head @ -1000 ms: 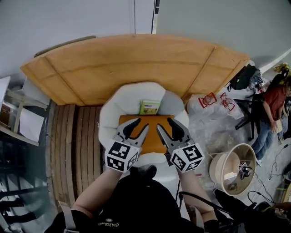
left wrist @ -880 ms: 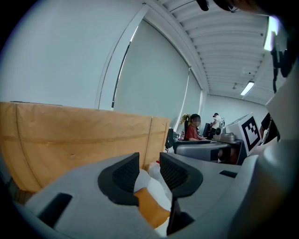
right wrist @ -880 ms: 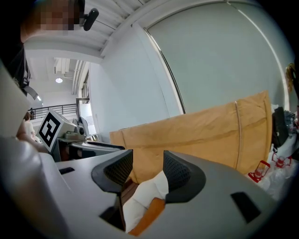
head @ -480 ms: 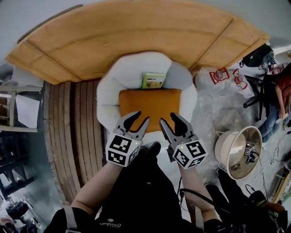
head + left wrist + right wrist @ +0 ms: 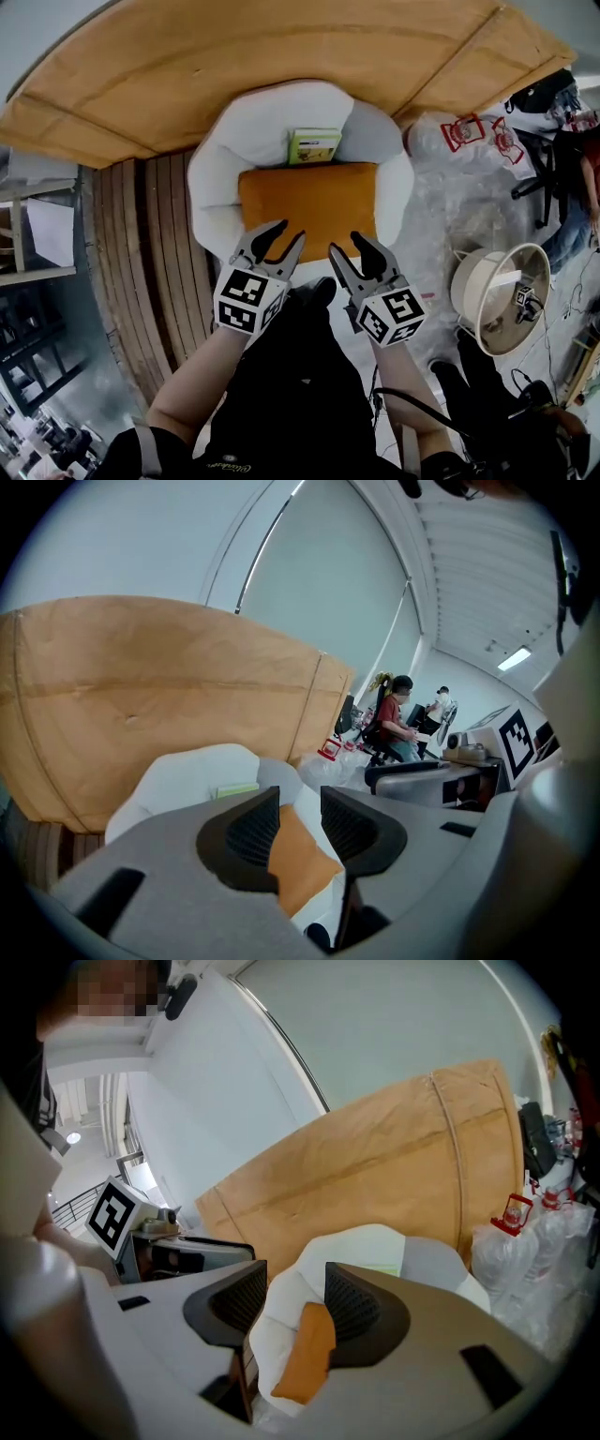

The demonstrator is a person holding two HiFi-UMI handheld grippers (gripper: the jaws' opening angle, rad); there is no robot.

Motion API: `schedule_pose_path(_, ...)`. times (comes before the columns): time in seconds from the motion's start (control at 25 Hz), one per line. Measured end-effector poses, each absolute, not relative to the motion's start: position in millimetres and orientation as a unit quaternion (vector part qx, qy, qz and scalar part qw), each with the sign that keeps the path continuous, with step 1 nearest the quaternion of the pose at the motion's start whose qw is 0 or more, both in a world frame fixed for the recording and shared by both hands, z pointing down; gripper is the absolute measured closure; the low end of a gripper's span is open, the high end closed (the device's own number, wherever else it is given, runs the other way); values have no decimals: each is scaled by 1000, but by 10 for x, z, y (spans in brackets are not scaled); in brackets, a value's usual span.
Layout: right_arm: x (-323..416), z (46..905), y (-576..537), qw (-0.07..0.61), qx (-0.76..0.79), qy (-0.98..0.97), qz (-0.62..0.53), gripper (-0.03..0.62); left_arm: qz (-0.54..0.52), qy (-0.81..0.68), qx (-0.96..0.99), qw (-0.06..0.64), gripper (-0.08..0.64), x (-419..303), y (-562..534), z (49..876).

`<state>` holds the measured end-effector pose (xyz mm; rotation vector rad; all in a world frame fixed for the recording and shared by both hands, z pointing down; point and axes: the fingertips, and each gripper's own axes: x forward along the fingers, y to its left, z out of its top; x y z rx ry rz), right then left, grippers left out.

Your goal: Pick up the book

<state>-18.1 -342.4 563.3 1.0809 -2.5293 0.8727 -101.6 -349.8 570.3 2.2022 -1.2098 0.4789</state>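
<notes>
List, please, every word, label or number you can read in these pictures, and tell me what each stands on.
No text reads for certain.
Green-covered book: cover print too small.
White plastic bags: red prints, blurred.
Black top: pale script, too blurred.
Black-and-white square markers on the gripper cubes: patterns only, no letters.

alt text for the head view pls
Looking down, the left gripper and right gripper hover, both empty, at the near edge of an orange cushion on a white armchair. A green book sits behind the cushion, against the chair's back. A wide tan panel lies beyond the chair.
</notes>
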Motion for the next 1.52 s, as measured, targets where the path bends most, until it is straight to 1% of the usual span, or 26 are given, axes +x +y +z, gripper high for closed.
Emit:
schedule_pose_path(0.12,-194,5821,-3488,134,370,-869,299,399,186,-442,831,284,423,-978,-3625,5861)
schedule_pose_path(0.32,-121,6206,-3676,134,379,-870,285,399,195,-436,841,255,423,-905,-3921,6194)
schedule_pose_path(0.56,53,6854,-3921,129,402,-862,280,399,220,-420,850,231,423,-815,-4251,6888)
schedule_pose_path(0.8,193,7404,-4136,113,424,-856,274,399,272,-366,866,205,373,-609,-4645,7826)
schedule_pose_path(0.88,246,7570,-4170,112,427,-856,269,399,287,-351,869,198,367,-529,-4767,8077)
schedule_pose_path(1.12,448,8032,-4232,112,438,-852,264,399,365,-328,863,122,350,-458,-5274,8672)
schedule_pose_path(1.2,501,8153,-4237,110,441,-851,262,399,394,-324,855,96,331,-486,-5453,8824)
schedule_pose_path(1.32,576,8287,-4229,105,447,-849,263,399,440,-312,839,64,276,-510,-5696,9040)
schedule_pose_path(1.44,643,8419,-4175,100,452,-845,268,399,493,-294,819,23,250,-550,-5925,9282)
schedule_pose_path(1.48,662,8470,-4155,100,454,-844,269,399,508,-294,810,9,215,-585,-6022,9335)
schedule_pose_path(1.52,685,8523,-4141,101,457,-842,268,399,521,-295,801,-2,209,-623,-6118,9378)
